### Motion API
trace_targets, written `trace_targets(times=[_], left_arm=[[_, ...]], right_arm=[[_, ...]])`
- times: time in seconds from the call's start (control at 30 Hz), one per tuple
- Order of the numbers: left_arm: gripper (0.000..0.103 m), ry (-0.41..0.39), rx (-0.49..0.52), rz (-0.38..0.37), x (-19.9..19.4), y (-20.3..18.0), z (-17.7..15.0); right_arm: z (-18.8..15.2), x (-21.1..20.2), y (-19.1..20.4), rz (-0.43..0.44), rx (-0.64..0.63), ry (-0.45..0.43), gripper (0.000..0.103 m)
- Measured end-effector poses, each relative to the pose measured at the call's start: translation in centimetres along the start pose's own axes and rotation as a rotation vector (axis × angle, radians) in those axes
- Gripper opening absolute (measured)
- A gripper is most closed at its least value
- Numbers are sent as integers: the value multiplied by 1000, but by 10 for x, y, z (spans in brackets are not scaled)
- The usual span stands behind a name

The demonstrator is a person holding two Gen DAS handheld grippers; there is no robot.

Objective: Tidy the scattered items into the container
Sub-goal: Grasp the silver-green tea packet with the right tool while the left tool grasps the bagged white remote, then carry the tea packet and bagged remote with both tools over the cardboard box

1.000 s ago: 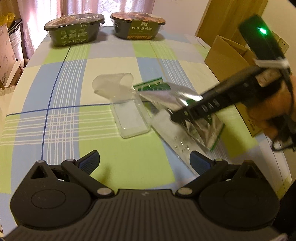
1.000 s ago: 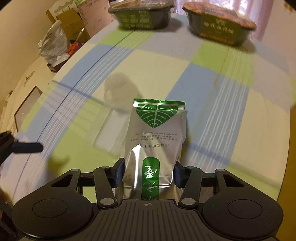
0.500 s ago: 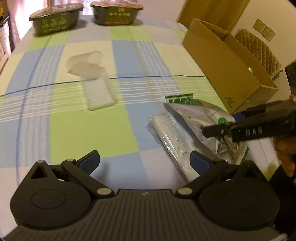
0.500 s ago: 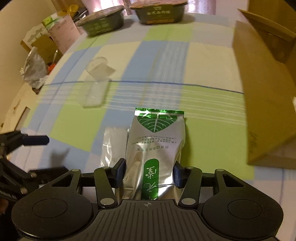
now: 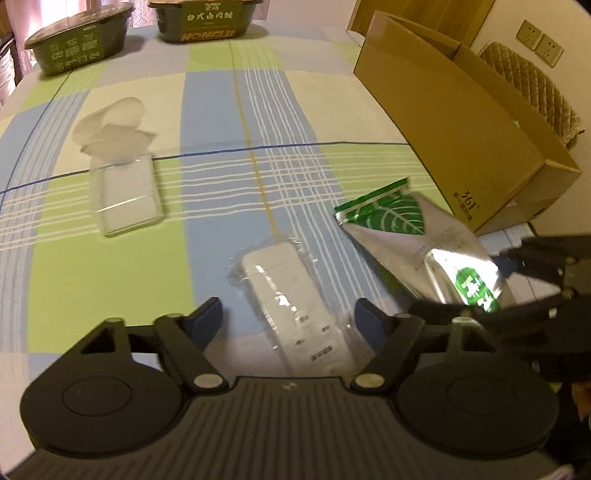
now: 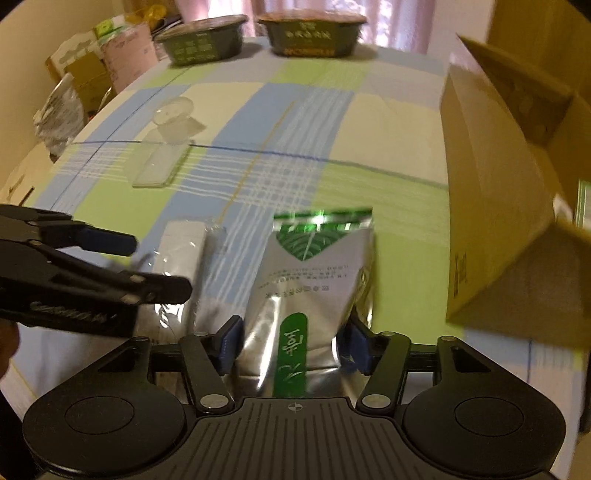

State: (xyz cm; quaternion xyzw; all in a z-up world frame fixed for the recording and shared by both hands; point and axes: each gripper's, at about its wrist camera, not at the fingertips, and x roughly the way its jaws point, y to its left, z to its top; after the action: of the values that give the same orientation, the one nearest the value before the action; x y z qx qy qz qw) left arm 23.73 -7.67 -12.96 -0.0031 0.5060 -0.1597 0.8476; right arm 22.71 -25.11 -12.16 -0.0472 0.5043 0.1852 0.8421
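My right gripper (image 6: pixel 291 345) is shut on a silver-and-green foil pouch (image 6: pixel 314 273), held above the cloth, left of the open cardboard box (image 6: pixel 491 206). In the left wrist view the same pouch (image 5: pixel 410 236) hangs at the right, with the box (image 5: pixel 461 122) behind it. My left gripper (image 5: pixel 288 317) is open, its fingers on either side of a white remote in a clear wrapper (image 5: pixel 295 299) that lies on the checked tablecloth. A clear plastic case (image 5: pixel 125 192) lies at the left, with a crumpled clear piece (image 5: pixel 110 125) at its far end.
Two dark green lidded food bowls (image 5: pixel 77 48) (image 5: pixel 207 18) stand at the table's far edge. Boxes and bags (image 6: pixel 77 85) are piled off the table's left side. A quilted chair back (image 5: pixel 532 88) is behind the box.
The right gripper has carried the pouch rightward to beside the cardboard box. The left gripper has moved forward over the wrapped remote, so it now lies between the open fingers.
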Motion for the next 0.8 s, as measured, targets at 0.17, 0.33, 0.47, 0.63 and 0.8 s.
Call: trace_targets(times=[0.17,0.33,0.47,0.63,0.8], left_arm=[[57,28,99,50,12,-14,-2],[55,34,190,103,4,-8,-5],[55,47,233,131,1,-4,-7],[55,55,266,155,2,-4,-5],[45,83,244,152,7,2,2]], right_arm=[[-3,-3,-9,18,37,-20,64],[-3,-3,-8,18,33,-30,69],[-4,-5,-3,-13,5,-47,80],[-5,-5,0,-29,-27,-54,80],[-6,-3,2,-32,-37,-57,80]])
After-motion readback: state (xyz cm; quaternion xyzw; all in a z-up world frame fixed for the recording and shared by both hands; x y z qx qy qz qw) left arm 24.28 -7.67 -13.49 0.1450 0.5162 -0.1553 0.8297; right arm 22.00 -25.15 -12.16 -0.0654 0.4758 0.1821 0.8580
